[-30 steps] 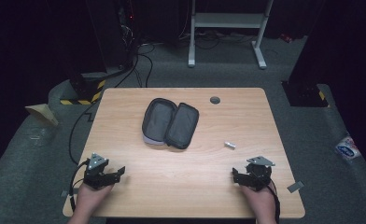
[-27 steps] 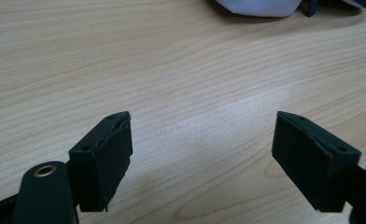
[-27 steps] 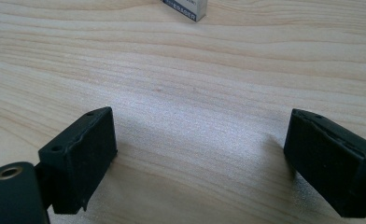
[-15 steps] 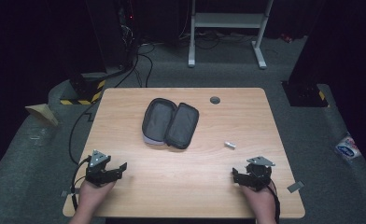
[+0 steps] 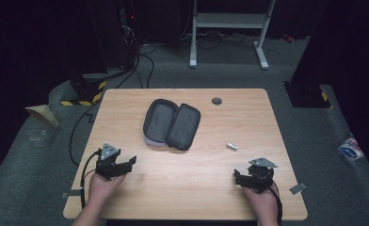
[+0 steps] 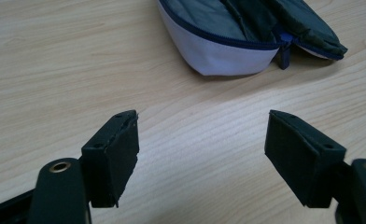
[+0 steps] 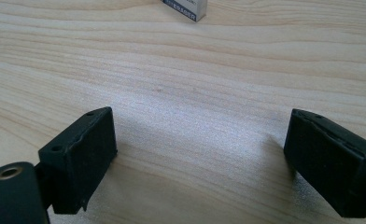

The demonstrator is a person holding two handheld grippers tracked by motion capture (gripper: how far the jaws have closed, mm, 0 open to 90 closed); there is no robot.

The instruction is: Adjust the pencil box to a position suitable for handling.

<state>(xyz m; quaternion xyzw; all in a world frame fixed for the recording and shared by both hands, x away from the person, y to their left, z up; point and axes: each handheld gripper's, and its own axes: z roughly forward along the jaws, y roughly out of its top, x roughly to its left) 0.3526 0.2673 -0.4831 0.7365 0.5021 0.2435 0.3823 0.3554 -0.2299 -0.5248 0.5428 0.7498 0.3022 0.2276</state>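
Note:
An open grey pencil pouch (image 5: 172,125) with a blue zip lies at the middle of the wooden table (image 5: 196,188). In the left gripper view the pouch (image 6: 228,51) lies ahead, a little to the right. My left gripper (image 5: 122,165) hovers at the near left, aimed at it. The left gripper (image 6: 202,135) is open; its jaws have just been closing a little, with only bare wood between them. A small white eraser (image 5: 231,146) lies right of the pouch. My right gripper (image 5: 253,176) rests at the near right, and the right gripper (image 7: 200,140) stands open just short of the eraser (image 7: 186,9).
A round cable hole (image 5: 216,100) sits near the table's far edge. Black cables and a yellow-and-black striped base (image 5: 81,101) lie on the floor at the far left. A white desk frame (image 5: 227,21) stands beyond the table.
My left gripper has moved away from the near edge toward the pouch, slightly right and up. The right gripper has stayed in place.

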